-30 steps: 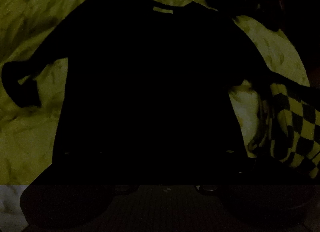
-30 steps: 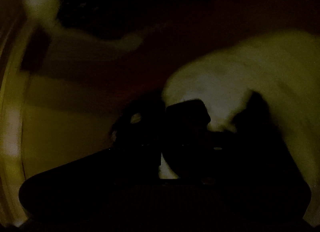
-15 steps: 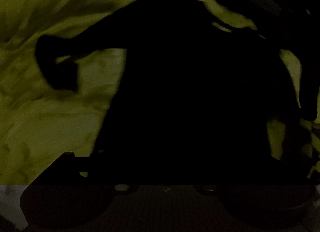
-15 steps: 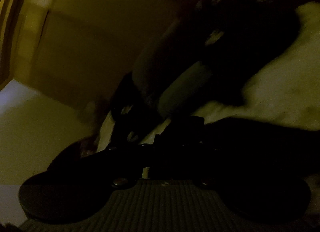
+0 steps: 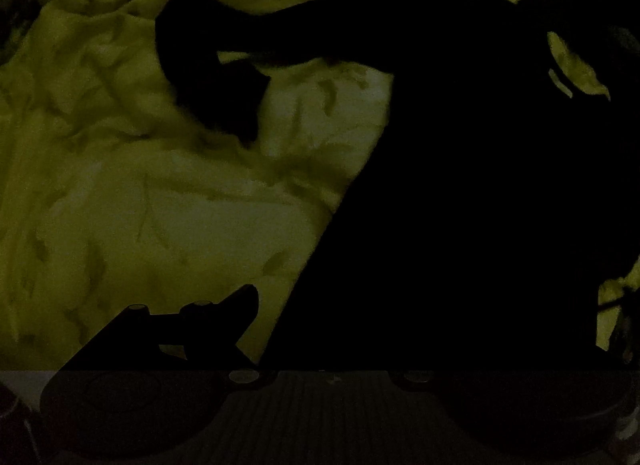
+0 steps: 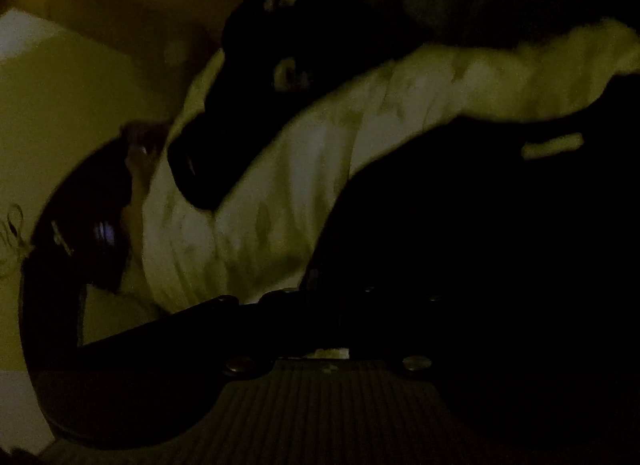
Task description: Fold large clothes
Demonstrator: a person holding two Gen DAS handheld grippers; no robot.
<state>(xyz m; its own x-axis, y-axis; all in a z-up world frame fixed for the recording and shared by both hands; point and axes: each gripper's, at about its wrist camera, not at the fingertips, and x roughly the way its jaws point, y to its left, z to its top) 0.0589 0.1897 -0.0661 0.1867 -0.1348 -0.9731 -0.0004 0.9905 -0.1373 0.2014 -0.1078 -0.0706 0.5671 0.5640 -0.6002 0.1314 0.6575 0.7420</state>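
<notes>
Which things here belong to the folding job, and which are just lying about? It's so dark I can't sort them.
Belongs to the job:
- dark long-sleeved garment, spread flat
- its sleeve, bent back on itself
- left gripper

Just lying about:
- pale rumpled sheet underneath
- dark heap on the sheet, unidentifiable

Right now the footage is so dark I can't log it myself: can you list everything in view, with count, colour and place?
Long-sleeved garment: one, black, spread on the bedding, right half of the left wrist view; one sleeve stretched left, its cuff bent back.
Neck label: one, pale, on the garment, right wrist view.
Bedding: one, yellowish-pale and rumpled, beneath the garment.
Wall: yellowish, left of the right wrist view.
Other dark shapes beyond the bedding: too dim to name.
Left gripper: one, black; only one finger shows.
Right gripper: one, black, shut; whether it pinches cloth is unclear.
</notes>
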